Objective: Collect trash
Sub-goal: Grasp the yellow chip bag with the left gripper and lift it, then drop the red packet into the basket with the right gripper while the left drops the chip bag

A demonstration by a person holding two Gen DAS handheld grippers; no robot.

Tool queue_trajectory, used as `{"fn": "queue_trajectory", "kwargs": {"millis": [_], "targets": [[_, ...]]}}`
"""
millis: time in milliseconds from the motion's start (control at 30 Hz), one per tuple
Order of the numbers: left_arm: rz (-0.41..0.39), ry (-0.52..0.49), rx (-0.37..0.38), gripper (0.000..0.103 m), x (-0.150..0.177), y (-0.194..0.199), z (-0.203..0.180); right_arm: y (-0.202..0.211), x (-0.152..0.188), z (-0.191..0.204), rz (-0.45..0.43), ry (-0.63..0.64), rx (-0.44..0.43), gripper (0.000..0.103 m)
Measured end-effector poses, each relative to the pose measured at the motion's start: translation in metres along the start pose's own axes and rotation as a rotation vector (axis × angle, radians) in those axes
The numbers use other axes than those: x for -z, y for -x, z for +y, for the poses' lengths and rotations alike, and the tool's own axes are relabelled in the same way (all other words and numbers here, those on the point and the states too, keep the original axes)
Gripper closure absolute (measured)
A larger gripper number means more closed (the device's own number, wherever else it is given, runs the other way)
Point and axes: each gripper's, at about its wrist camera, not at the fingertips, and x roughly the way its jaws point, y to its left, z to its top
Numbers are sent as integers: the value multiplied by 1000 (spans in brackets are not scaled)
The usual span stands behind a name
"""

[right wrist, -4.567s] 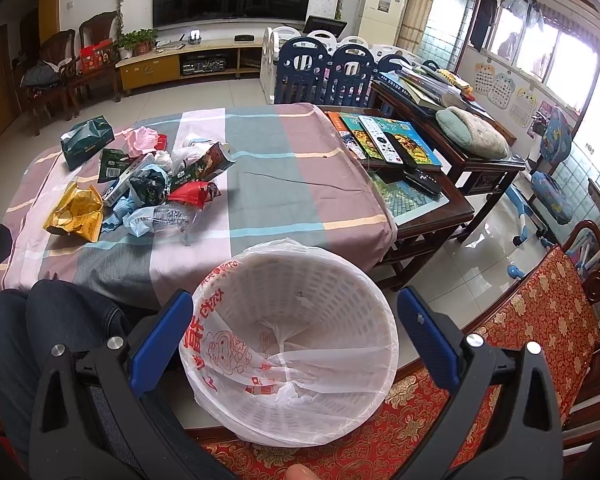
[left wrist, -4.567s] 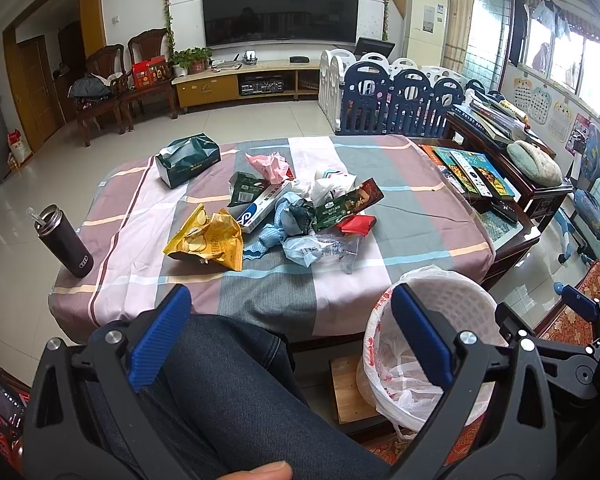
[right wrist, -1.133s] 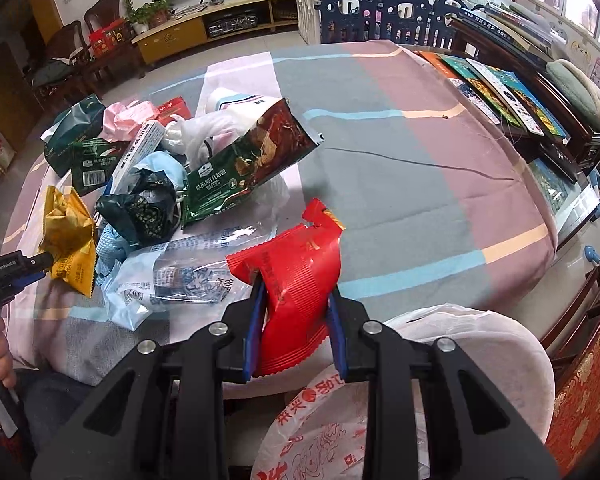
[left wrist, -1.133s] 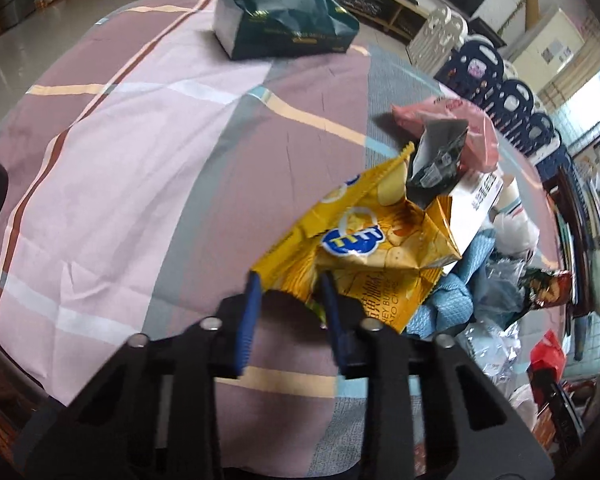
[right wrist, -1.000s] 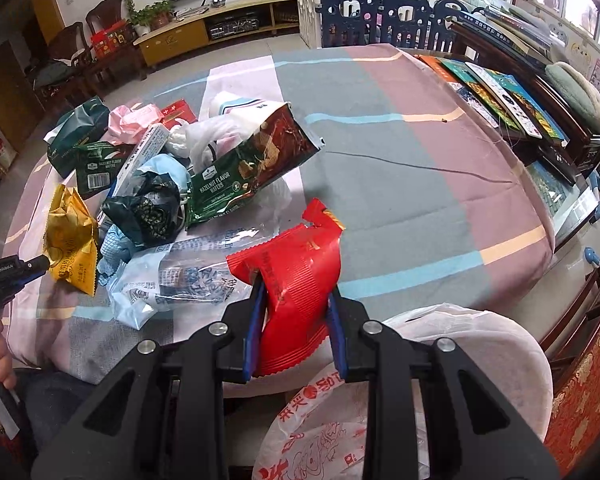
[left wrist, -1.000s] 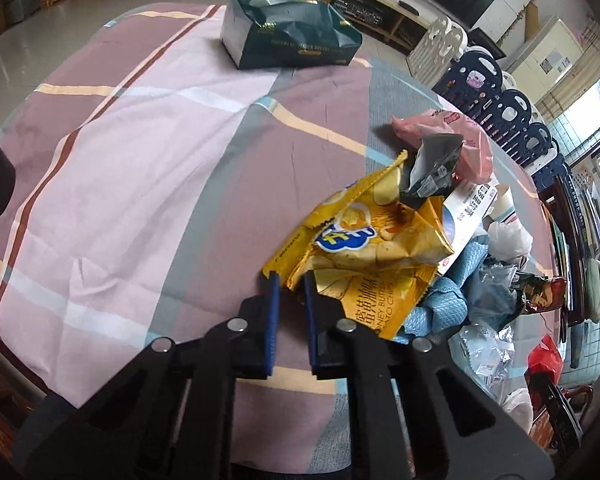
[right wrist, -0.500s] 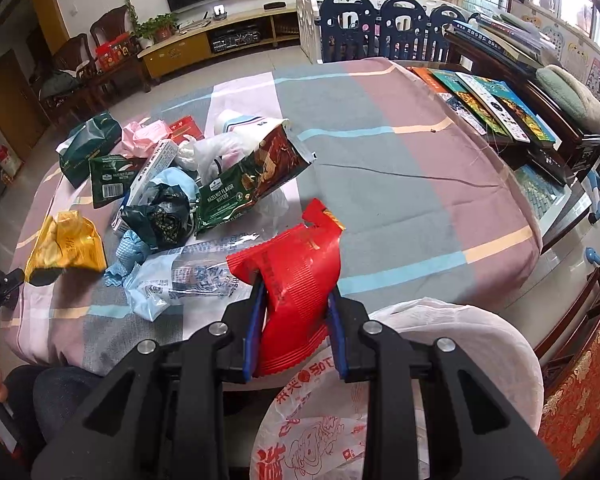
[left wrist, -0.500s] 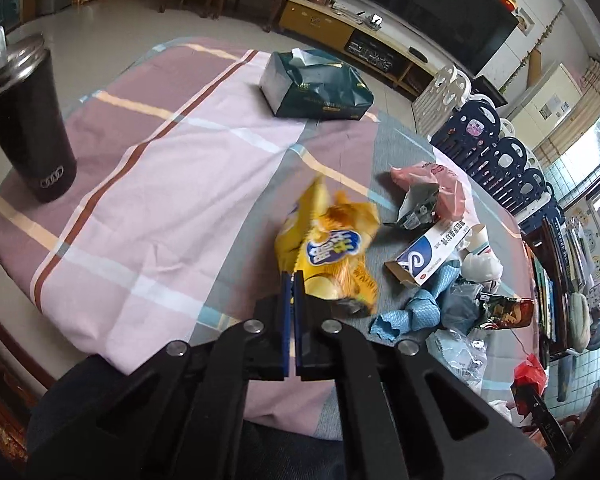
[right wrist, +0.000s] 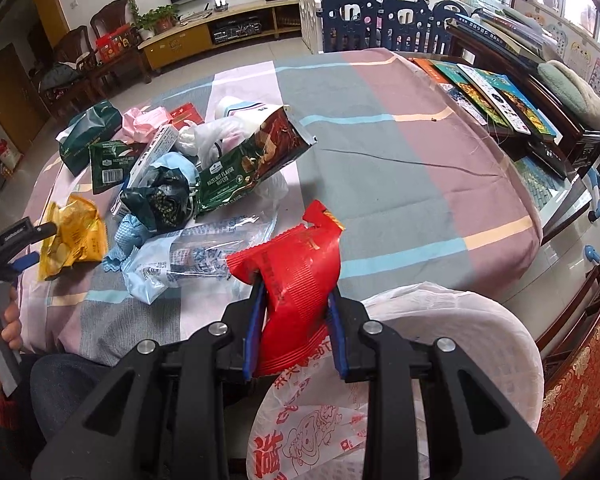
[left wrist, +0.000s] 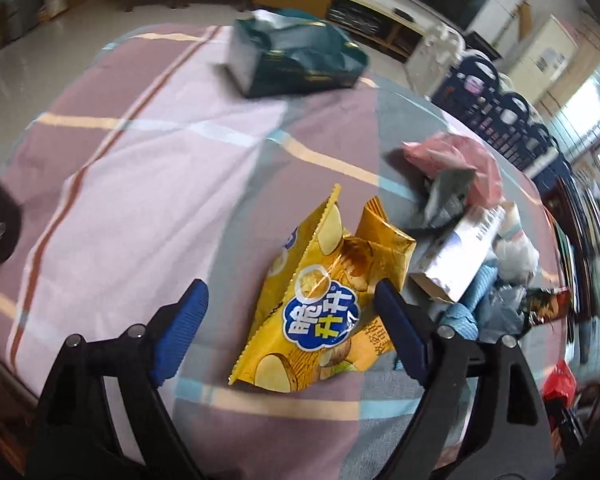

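Left wrist view: the left gripper (left wrist: 288,320) has just been opening, its jaws wide either side of the yellow chip bag (left wrist: 324,312) lying loose on the striped cloth (left wrist: 140,168). Right wrist view: the right gripper (right wrist: 294,320) pinches a red wrapper (right wrist: 296,276) just above the lined bin (right wrist: 480,340), likely to drop it in; other wrappers (right wrist: 220,172) crowd the cloth in a living room
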Motion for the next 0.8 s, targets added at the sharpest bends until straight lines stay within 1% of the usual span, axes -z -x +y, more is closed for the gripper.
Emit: {"fn": "queue_trajectory", "kwargs": {"millis": [33, 100, 133, 167, 200, 267, 333, 433, 533, 633, 800], "targets": [[0, -17, 6, 22, 1, -2, -3, 0, 0, 1, 1, 3, -1, 73], [20, -44, 20, 58, 5, -6, -8, 0, 0, 4, -1, 8, -4, 73], [32, -43, 33, 65, 7, -7, -8, 1, 0, 5, -2, 11, -5, 73], [39, -38, 46, 80, 7, -8, -6, 2, 0, 6, -4, 14, -7, 73], [45, -34, 58, 88, 8, -9, -5, 3, 1, 7, -5, 17, -8, 73], [43, -28, 65, 90, 10, -7, -3, 5, 1, 8, -9, 17, -12, 73], [31, -20, 45, 93, 13, -2, -2, 8, 2, 7, -14, 13, -17, 73], [-15, 14, 39, 95, 22, 16, 2, 15, 2, 6, -29, 11, -20, 73], [-76, 66, 31, 95, 36, 42, 7, 22, 3, 3, -46, 12, -20, 73], [-139, 95, 28, 95, 49, 74, 8, 29, 4, 2, -53, 13, -29, 73], [-244, 107, 65, 95, 56, 127, 5, 48, 4, 4, -91, 16, -52, 73]]}}
